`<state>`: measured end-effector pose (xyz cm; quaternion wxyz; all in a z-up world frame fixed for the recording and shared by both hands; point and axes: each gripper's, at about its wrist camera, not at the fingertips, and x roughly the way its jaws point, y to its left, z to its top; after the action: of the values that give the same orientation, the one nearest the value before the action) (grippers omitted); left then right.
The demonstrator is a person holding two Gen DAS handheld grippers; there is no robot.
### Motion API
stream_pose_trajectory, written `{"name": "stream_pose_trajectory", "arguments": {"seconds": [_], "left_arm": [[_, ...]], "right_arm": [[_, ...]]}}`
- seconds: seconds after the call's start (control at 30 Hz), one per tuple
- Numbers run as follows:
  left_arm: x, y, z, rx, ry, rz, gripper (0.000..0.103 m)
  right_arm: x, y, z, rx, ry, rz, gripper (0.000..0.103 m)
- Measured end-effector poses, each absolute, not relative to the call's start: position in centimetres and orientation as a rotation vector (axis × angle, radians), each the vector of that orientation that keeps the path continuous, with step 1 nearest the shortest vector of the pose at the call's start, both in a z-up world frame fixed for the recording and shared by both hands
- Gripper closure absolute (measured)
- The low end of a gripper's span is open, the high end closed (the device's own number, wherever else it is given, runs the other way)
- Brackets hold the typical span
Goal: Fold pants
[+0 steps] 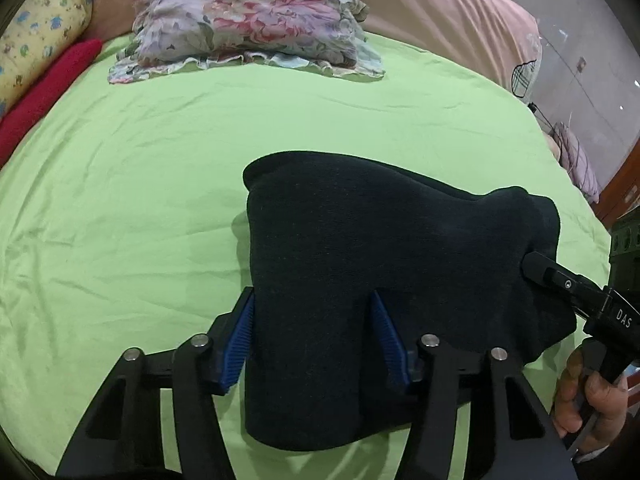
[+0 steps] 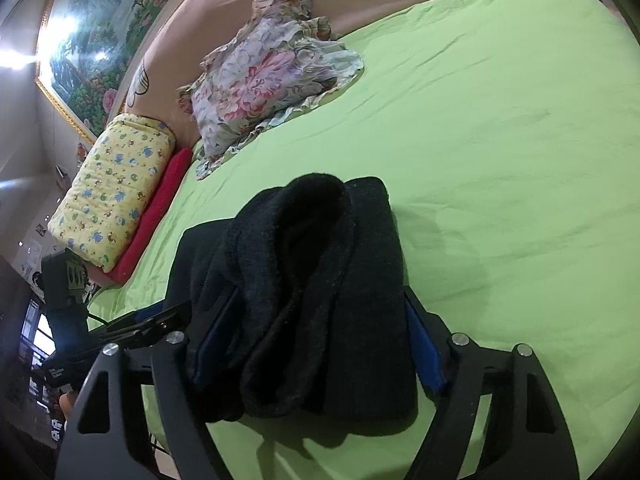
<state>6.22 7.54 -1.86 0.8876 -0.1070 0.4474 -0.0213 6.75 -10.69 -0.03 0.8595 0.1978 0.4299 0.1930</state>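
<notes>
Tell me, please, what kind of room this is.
Most likely a bedroom in a home: a bed with a green sheet, a floral pillow near its head, and a framed landscape picture on the wall.

A bed point(image 1: 160, 168) with a light green sheet fills both views. At its head lie a floral ruffled pillow point(image 1: 248, 20), a yellow printed bolster point(image 2: 116, 188) and a red folded cloth point(image 2: 160, 208) beside it. Behind them sits a pink quilt point(image 1: 452, 12) with plaid appliqués. A gold-framed landscape painting point(image 2: 92, 44) hangs on the wall and reflects bright lamp glare. The far wall point(image 1: 580, 20) is grey.
</notes>
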Motion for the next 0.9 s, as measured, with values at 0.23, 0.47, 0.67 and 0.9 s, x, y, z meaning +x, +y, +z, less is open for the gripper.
{"name": "stream_pose_trajectory", "arguments": {"seconds": [0.23,0.47,0.67,0.9], "left_arm": [[5.6,6.4,-0.4,-0.158,0.887,-0.062,0.075],[3.8,7.0,1.7,-0.171,0.830,-0.053,0.079],[2.1,8.6,4.1,-0.155,0.763,0.001,0.079],[0.4,12.0,5.7,-0.171,0.718,0.082,0.079]], "right_arm": [[6.4,-10.8,0.4,0.442,0.886,0.421,0.045],[5.9,-10.4,2.4,0.474,0.844,0.465,0.053],[6.0,-8.6,4.1,0.490,0.805,0.529,0.054],[6.8,-5.2,5.4,0.480,0.786,0.606,0.054]]}}
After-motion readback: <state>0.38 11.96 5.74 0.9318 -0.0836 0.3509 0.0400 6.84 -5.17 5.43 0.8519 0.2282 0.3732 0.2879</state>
